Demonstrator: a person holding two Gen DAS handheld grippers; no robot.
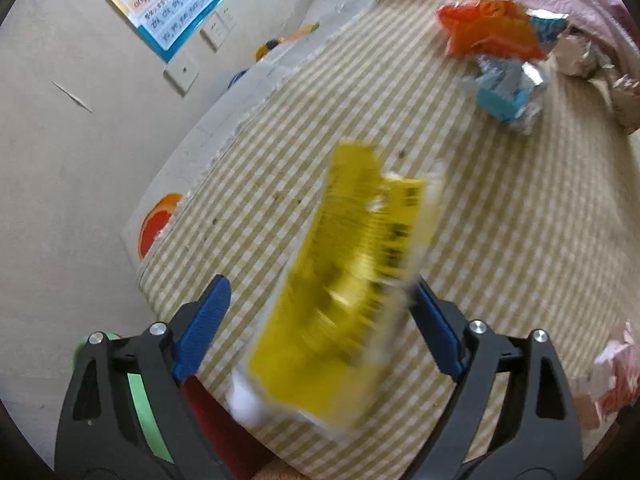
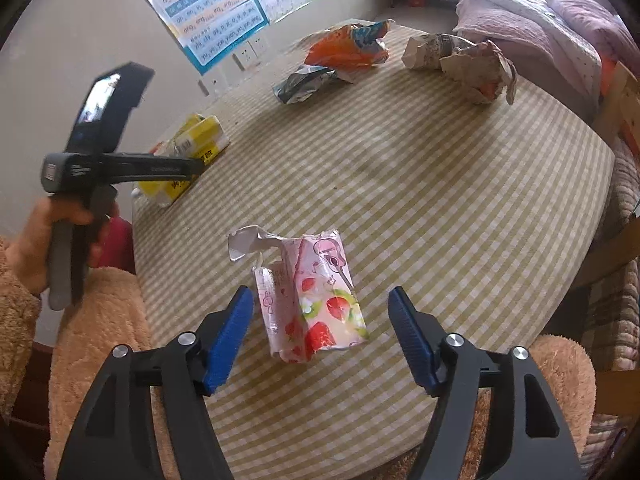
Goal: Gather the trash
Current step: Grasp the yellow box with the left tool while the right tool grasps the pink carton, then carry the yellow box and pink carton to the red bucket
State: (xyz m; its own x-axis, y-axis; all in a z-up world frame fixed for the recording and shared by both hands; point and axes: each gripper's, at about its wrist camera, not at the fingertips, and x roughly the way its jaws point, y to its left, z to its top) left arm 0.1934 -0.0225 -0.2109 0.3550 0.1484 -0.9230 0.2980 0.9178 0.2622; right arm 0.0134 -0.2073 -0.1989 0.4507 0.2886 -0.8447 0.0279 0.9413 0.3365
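A yellow packet [image 1: 344, 280] lies on the checked tablecloth, blurred, between the open fingers of my left gripper [image 1: 316, 304]; contact cannot be told. It also shows in the right wrist view [image 2: 188, 152], partly behind the left gripper body [image 2: 100, 168]. My right gripper [image 2: 320, 320] is open around a pink strawberry carton [image 2: 316, 304] with a torn top, not touching it. An orange wrapper [image 1: 492, 32] [image 2: 344, 46], a blue-silver wrapper [image 1: 504, 88] [image 2: 308, 82] and crumpled paper [image 2: 468, 62] lie at the far side.
The round table [image 2: 460, 208] has a green-white checked cloth. A wall with posters [image 2: 208, 12] and sockets stands at the left. A bed with pink quilts [image 2: 532, 20] lies beyond. A red object [image 1: 216, 424] sits below the table's near edge.
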